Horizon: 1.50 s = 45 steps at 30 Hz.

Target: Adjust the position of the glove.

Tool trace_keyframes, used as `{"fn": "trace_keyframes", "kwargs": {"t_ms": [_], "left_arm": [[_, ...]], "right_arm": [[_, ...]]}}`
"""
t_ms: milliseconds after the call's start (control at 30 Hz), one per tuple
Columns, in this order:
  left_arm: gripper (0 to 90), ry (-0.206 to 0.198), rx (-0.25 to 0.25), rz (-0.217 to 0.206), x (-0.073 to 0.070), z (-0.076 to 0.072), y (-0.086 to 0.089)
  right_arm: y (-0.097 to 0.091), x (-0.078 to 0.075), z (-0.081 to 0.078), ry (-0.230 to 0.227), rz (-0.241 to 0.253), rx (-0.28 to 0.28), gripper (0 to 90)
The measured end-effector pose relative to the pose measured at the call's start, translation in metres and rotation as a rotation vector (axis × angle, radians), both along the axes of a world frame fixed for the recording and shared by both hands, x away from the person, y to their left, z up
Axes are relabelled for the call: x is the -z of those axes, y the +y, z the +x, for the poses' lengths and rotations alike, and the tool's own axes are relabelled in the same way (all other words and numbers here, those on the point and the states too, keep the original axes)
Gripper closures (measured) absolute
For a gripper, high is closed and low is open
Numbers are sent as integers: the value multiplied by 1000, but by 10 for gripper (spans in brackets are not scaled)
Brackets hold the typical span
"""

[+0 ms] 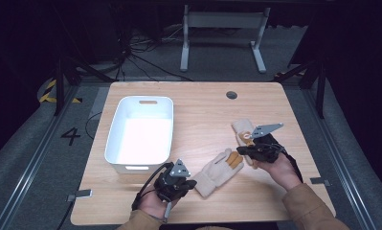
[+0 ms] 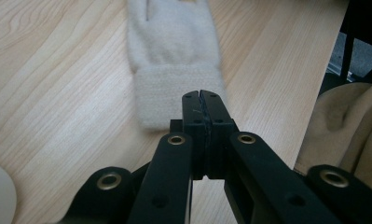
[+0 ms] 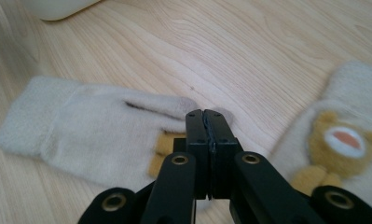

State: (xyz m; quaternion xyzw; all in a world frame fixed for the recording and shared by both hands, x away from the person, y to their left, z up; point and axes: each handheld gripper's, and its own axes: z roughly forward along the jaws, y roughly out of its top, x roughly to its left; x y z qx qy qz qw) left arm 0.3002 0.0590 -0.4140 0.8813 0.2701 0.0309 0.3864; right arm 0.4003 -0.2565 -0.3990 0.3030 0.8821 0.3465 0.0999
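Note:
Two cream knitted gloves lie on the wooden table (image 1: pixel 198 110). The near glove (image 1: pixel 216 171) lies flat, cuff toward the left gripper; it reaches up the left gripper view (image 2: pixel 174 56) and lies across the right gripper view (image 3: pixel 90 135). The far glove (image 1: pixel 242 132) carries a bear face (image 3: pixel 342 140). My left gripper (image 1: pixel 191 182) is shut with nothing between its jaws, its tips (image 2: pixel 203 100) just over the near glove's cuff. My right gripper (image 1: pixel 243 149) is shut and empty too, its tips (image 3: pixel 206 119) above the near glove's finger end, between the two gloves.
A white plastic bin (image 1: pixel 140 132) stands at the table's left; its corner shows in the right gripper view (image 3: pixel 58 7). A round cable hole (image 1: pixel 231 95) lies near the far edge. A tan sleeve (image 2: pixel 347 126) lies beside the left gripper. A desk frame (image 1: pixel 222 36) stands beyond.

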Motion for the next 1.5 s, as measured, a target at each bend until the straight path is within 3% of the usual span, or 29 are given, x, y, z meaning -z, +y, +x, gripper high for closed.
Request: {"fn": "trace_keyframes", "kwargs": {"t_ms": [100, 333, 600, 900, 1500], "left_arm": [[899, -3, 11, 10, 1, -3, -5], [898, 0, -1, -14, 2, -2, -2], [896, -6, 1, -14, 2, -3, -2], [888, -1, -7, -10, 3, -2, -1], [869, 3, 13, -2, 3, -1, -6]], "right_arm": [[12, 1, 5, 13, -3, -26, 900], [42, 4, 13, 31, -35, -78, 900], [66, 16, 16, 48, -63, -102, 900], [69, 29, 27, 60, -89, -70, 894], [61, 32, 22, 93, -144, -50, 897]]}}
